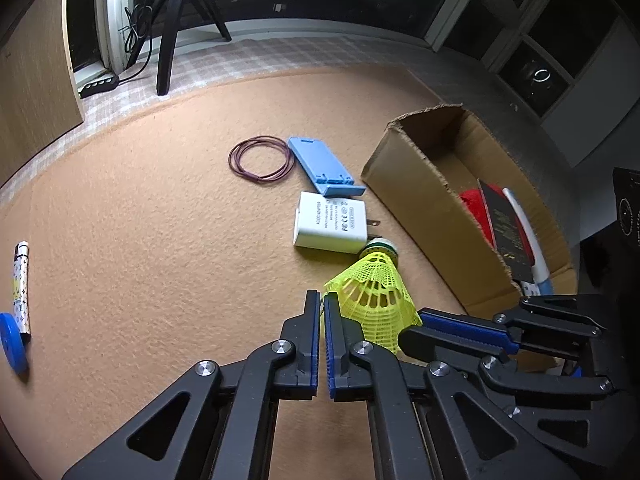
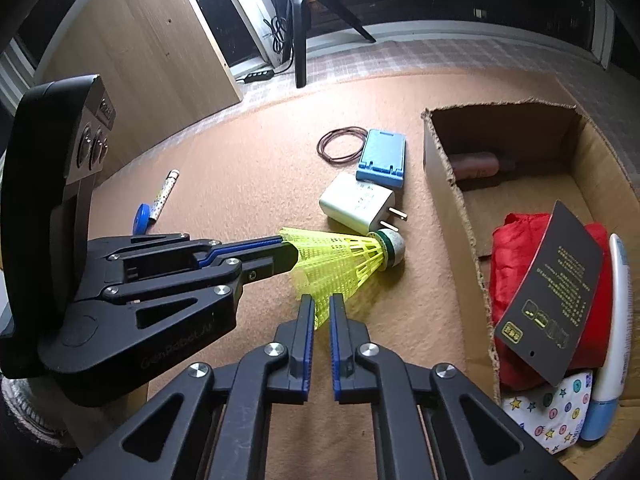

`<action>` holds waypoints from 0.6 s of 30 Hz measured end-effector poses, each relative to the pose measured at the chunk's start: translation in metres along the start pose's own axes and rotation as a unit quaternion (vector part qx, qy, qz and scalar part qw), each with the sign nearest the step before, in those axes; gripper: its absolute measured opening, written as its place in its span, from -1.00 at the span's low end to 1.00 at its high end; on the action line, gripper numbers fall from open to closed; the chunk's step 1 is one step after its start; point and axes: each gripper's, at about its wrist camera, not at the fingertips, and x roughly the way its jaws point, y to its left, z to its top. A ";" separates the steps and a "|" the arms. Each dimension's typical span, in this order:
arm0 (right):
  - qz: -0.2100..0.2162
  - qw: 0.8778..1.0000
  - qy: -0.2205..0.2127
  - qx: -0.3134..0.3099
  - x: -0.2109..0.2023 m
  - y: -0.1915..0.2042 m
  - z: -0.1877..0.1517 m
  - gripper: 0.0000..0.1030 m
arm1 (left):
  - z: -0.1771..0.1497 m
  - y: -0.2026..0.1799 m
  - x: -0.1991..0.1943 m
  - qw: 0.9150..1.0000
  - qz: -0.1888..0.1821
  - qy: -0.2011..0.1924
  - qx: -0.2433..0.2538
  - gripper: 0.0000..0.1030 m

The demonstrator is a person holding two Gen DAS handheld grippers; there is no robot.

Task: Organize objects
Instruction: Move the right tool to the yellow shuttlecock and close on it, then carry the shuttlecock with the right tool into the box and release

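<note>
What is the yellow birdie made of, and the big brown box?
The shuttlecock looks like plastic: its yellow skirt is a thin moulded mesh you can see through. Its rounded tip may be cork or foam, with a green band. The cardboard box looks like matte brown corrugated card, with rough torn edges along its rim.

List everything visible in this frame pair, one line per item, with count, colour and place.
shuttlecock: 1, yellow skirt, white cork; on the mat, skirt rim pinched by both grippers
charger: 1, white; on the mat beside the cork
phone stand: 1, blue; beyond the charger
cord loop: 1, dark red; left of the stand
tube: 1, patterned white; far left of the mat
disc: 1, blue; against the tube
box: 1, brown cardboard; right, holding red cloth, a black card, a white bottle
tripod: 1, black; at the back
left gripper: black, blue pads, shut
right gripper: same, shut
</note>
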 end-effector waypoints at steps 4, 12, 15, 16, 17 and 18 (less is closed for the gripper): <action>-0.002 1.000 -0.006 0.004 -0.004 -0.005 0.001 -0.91 | -0.001 -0.002 -0.005 1.000 -0.006 -0.006 -0.001 -0.98; 0.004 1.000 -0.025 0.011 -0.024 -0.013 -0.001 -0.94 | -0.002 -0.011 -0.018 1.000 -0.010 -0.021 -0.008 -0.99; 0.007 0.999 -0.037 0.008 -0.035 -0.012 -0.001 -0.94 | 0.000 -0.015 -0.026 0.999 -0.010 -0.030 -0.005 -0.99; 0.007 0.999 -0.042 0.008 -0.039 -0.011 -0.001 -0.94 | 0.001 -0.017 -0.030 0.999 -0.010 -0.034 -0.005 -0.99; 0.008 0.999 -0.048 0.007 -0.043 -0.011 0.000 -0.94 | 0.002 -0.019 -0.034 0.999 -0.013 -0.040 -0.005 -0.99; 0.009 0.998 -0.054 0.006 -0.049 -0.010 0.000 -0.94 | 0.003 -0.020 -0.039 0.999 -0.015 -0.045 -0.005 -0.99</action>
